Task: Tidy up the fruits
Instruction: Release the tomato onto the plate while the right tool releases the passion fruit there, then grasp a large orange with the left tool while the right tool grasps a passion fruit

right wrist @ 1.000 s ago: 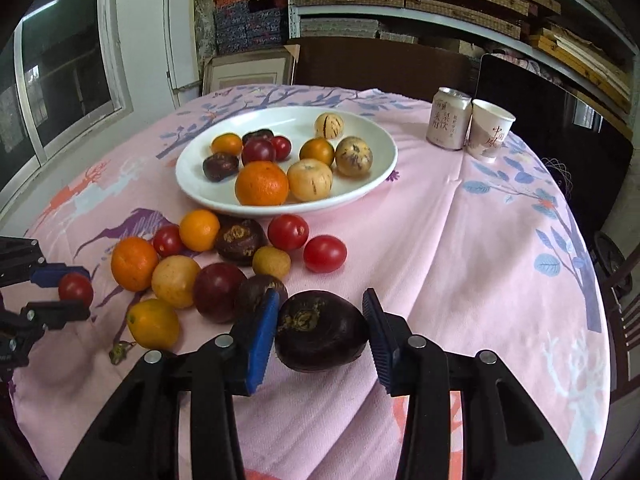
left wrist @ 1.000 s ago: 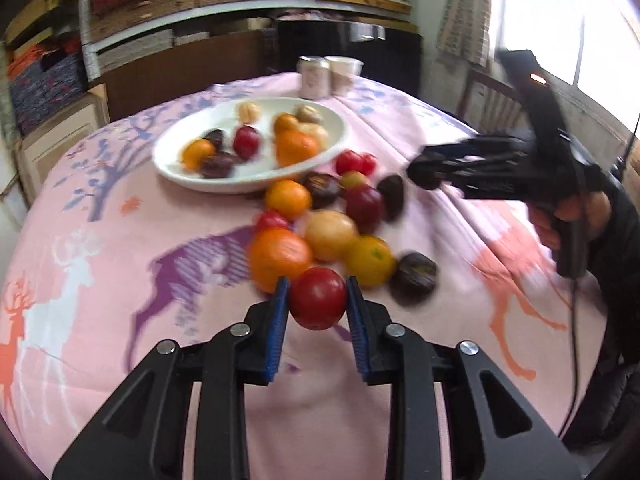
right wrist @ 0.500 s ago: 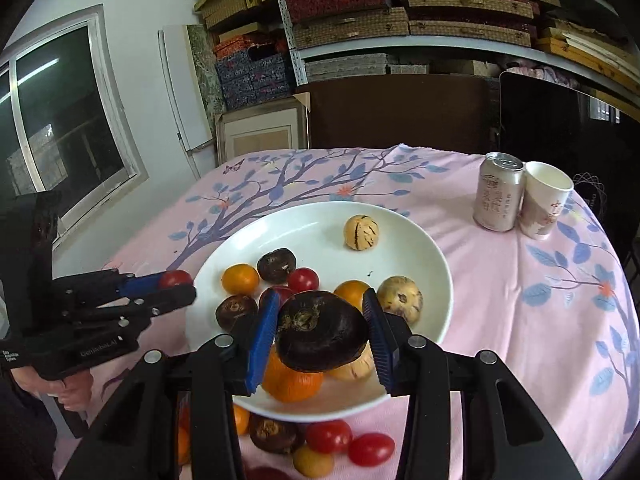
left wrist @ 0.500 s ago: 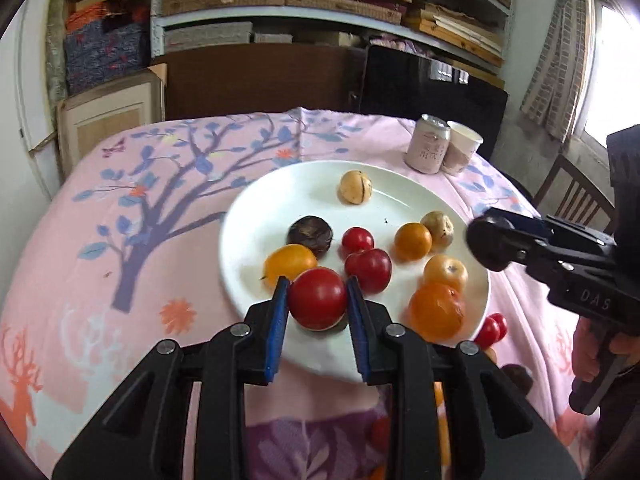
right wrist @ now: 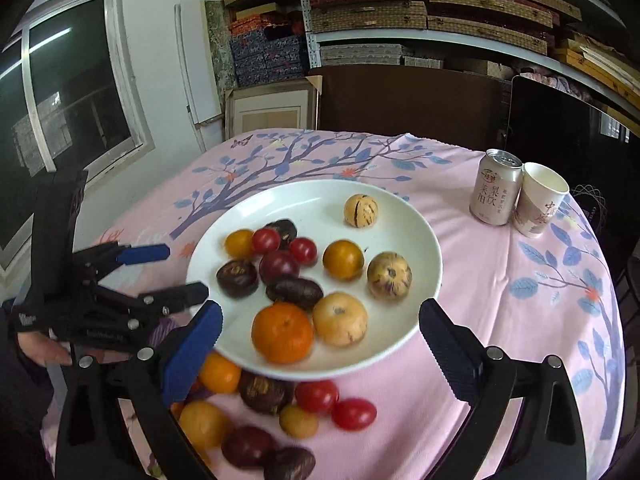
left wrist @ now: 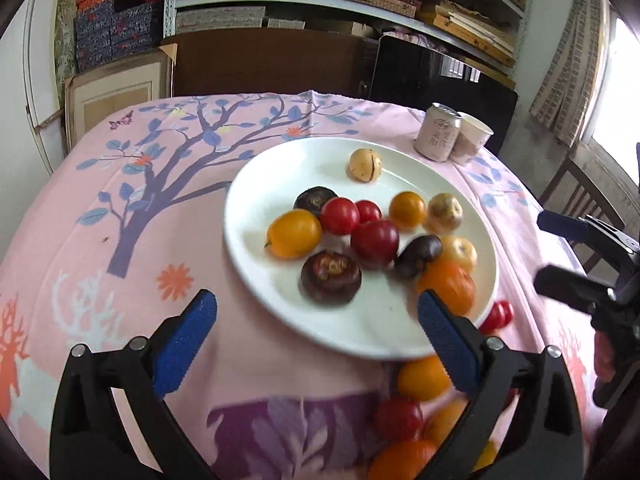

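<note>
Both the left gripper (left wrist: pixel 316 336) and the right gripper (right wrist: pixel 320 338) have just been opening and now gape wide with nothing between their pads. The white plate (right wrist: pixel 416 232) fills each frame's centre, holding a red tomato (left wrist: pixel 339 216), a dark fruit (right wrist: pixel 295 292) and other fruits, while more lie below it on the pink tablecloth (right wrist: pixel 500 300).

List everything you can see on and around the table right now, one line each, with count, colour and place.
plate: one, white, table centre
fruits on plate: about thirteen; red, orange, yellow, tan, dark purple
fruits off plate: roughly ten, mixed colours, on cloth at near rim
drink can: one, pale pink, far right
paper cup: one, white, touching can
tablecloth: one, pink, tree and deer print
shelves: stacked boxes, behind table
left gripper: black, blue pads, just opened, empty
right gripper: same, just opened, empty
</note>
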The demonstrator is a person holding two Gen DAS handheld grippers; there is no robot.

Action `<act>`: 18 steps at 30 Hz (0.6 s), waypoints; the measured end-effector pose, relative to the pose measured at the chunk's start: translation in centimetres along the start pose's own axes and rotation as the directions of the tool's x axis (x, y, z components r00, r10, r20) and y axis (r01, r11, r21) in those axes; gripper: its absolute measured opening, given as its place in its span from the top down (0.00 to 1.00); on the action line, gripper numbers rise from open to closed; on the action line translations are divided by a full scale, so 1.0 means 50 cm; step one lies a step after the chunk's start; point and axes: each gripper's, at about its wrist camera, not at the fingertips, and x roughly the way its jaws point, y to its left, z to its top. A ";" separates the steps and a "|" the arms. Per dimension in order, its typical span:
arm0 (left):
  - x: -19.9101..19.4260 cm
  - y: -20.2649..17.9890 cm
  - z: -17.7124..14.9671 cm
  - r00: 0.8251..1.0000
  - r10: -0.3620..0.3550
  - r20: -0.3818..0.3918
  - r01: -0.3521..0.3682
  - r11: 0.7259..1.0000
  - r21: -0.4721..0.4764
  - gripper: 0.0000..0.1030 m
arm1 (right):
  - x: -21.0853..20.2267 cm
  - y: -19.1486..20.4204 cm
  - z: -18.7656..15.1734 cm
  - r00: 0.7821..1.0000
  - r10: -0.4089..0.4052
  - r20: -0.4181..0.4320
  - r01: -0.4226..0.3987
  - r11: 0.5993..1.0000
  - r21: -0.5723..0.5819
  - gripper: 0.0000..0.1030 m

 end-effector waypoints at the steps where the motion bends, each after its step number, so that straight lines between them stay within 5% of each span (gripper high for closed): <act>1: -0.019 -0.003 -0.016 1.000 -0.003 0.002 0.003 1.000 0.013 0.04 | -0.018 0.013 -0.022 1.000 -0.001 -0.018 0.001 1.000 -0.024 0.04; 6: -0.103 -0.031 -0.113 0.993 -0.121 -0.008 0.121 0.992 0.036 0.04 | -0.073 0.095 -0.151 0.985 0.018 -0.170 -0.035 0.995 -0.099 0.04; 11: -0.096 -0.086 -0.171 0.995 0.073 -0.073 -0.054 0.971 0.232 0.04 | -0.062 0.151 -0.221 0.966 -0.067 -0.251 0.036 0.991 -0.128 0.04; 18: -0.032 -0.093 -0.184 0.984 0.064 -0.167 -0.022 0.969 0.245 0.05 | -0.033 0.149 -0.240 0.965 -0.089 -0.245 0.069 0.994 -0.089 0.06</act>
